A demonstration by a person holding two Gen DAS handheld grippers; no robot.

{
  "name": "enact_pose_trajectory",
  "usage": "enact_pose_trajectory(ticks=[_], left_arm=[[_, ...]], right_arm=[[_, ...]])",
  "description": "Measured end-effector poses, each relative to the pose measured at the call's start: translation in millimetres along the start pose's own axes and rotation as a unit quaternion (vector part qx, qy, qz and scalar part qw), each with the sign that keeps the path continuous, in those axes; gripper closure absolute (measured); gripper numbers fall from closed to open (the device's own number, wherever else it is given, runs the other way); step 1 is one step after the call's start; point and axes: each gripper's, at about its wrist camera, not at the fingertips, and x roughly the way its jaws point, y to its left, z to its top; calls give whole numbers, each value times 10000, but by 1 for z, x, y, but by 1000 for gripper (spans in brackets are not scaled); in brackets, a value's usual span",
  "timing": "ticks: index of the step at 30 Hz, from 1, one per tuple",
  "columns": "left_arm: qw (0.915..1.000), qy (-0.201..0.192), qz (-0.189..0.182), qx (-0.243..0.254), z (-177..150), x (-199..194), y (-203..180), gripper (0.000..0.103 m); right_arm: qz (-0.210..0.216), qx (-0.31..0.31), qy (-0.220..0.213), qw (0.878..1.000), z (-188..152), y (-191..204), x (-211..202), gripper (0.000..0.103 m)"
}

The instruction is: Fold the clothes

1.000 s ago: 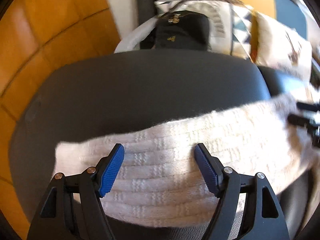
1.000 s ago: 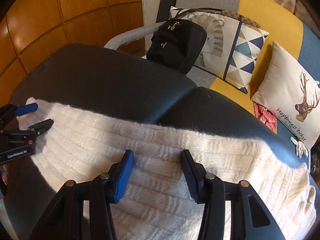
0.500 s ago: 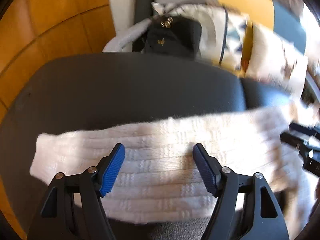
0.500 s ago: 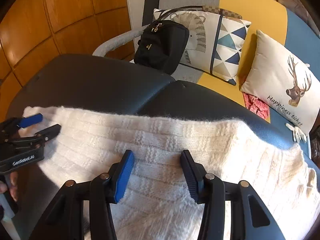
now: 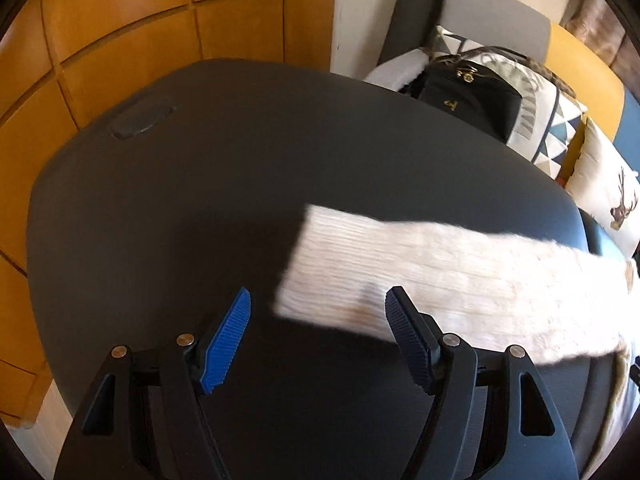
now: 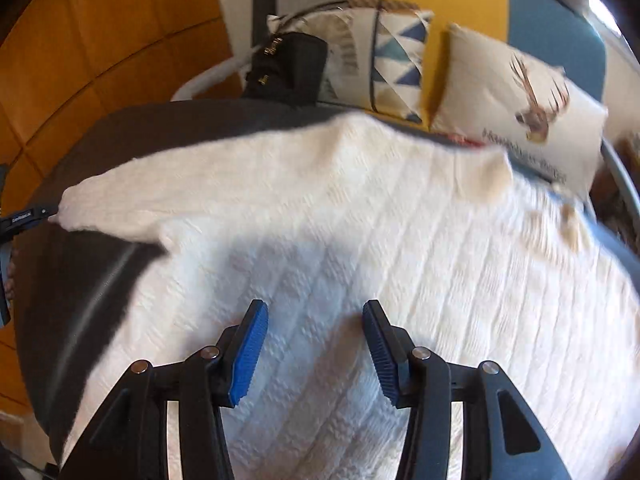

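Observation:
A cream knitted sweater (image 6: 360, 240) lies spread on the black padded table (image 5: 200, 200). One sleeve runs out to the left, and in the left wrist view its ribbed cuff (image 5: 320, 264) lies flat just ahead of my left gripper (image 5: 320, 316). That gripper is open, with the cuff's near corner between its fingers, untouched by the pads. In the right wrist view the left gripper (image 6: 24, 216) shows at the sleeve's tip. My right gripper (image 6: 314, 340) hangs open over the sweater's body, gripping nothing.
Behind the table stands a sofa with a black handbag (image 6: 288, 68), a triangle-pattern cushion (image 6: 396, 52) and a deer cushion (image 6: 528, 108). Orange wood panelling (image 5: 120, 40) lines the wall at left. A small raised patch (image 5: 140, 120) marks the table's far left corner.
The left gripper has slid left along the sweater to the sleeve's cuff, with bare table now under it. The right gripper has shifted right over the sweater's body. Both stay open.

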Motion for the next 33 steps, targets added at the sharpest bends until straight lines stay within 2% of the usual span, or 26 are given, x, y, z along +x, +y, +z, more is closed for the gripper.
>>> enact_pose_trajectory(ticks=[2,4,6,7,9,11,12,14,16,19,23,27,30,33], left_arm=[[9999,66,-13,80,3,5,3,30],[9993,246,142,234,1,13,2,30],[9995,222,127,184,0,14,1,30],[9998,161,90,108,1,10,3,34],[9998,-172,-77,22,1,-7,1,36],[9977,-439,-501,101,-1,-24,-8,36],[9959,-535,-708,184,-2,-32,-14,36],[9937,-518,-859,500,-5,-34,-30,36],[9936,-354,-794,723,-5,-26,-46,36],[9955,36,-588,746,-4,-2,-55,36],[9962,123,-312,807,-5,7,-63,35],[9978,71,-395,526,-5,-8,-68,35],[9934,-197,-930,644,-24,-40,-95,35],[9810,-283,-1600,1057,-51,-75,-148,35]], right_arm=[[-14,80,-45,10000,-1,-2,2,53],[-67,106,-71,9999,0,0,5,52],[-121,69,-105,9998,0,2,5,52],[-133,48,-120,9998,-1,3,5,52],[-63,87,-127,9999,0,1,3,52],[9,147,-130,9998,-1,-2,0,52],[15,145,-136,9998,-1,-2,0,52],[-12,107,-151,9998,-2,1,-1,52],[-20,123,-162,9998,-2,2,-2,52],[20,162,-196,9997,-3,1,-2,52],[38,128,-252,9996,-4,1,-2,51],[86,124,-311,9994,-4,-1,-4,51],[155,262,-375,9988,-8,-12,-17,49],[-48,357,-454,9983,-24,-24,-37,36]])
